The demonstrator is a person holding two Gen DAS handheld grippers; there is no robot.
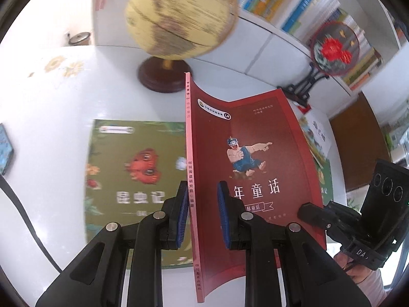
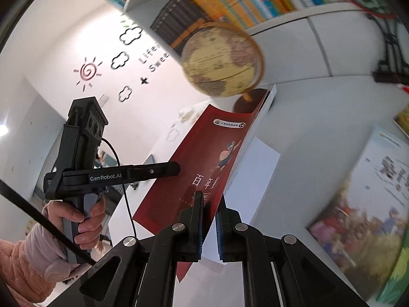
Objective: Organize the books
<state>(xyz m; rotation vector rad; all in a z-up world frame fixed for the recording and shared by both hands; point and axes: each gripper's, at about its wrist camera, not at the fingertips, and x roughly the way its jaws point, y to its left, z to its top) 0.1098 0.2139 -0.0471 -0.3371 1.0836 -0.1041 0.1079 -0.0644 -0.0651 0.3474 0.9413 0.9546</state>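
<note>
Both claws are on the same red book (image 1: 250, 168), which is up off the white table (image 1: 51, 97) and bowed a bit. The left claw (image 1: 202, 215) is pinching it at the pink spine, one blue pad on each side. The right claw (image 2: 209, 220) is pressed together on the lower part of the cover and pages near the open edge. The left wrist view is the only one showing the green book (image 1: 135, 179) lying flat on the table under the red one, plus another picture book (image 1: 317, 138) peeking out behind its right edge and a dark tablet-looking thing (image 1: 5, 151) at the far left. It also catches the right claw's handle from the side, with a bit of the hand under it. The right wrist view gives what the other can't: the person's left hand (image 2: 81, 220) in a pink fuzzy sleeve (image 2: 23, 268) gripping the left handle, a wall with sun and cloud stickers (image 2: 110, 64), and a blurry big picture book (image 2: 365, 204) on the right. Both views get the yellowish globe (image 1: 181, 15) on its dark round base just behind the red book, and the round red-flower fan (image 1: 334, 48) on a black stand. The bookshelf (image 2: 319, 10) behind is packed with upright books, a black set next to orange and blue spines.
</note>
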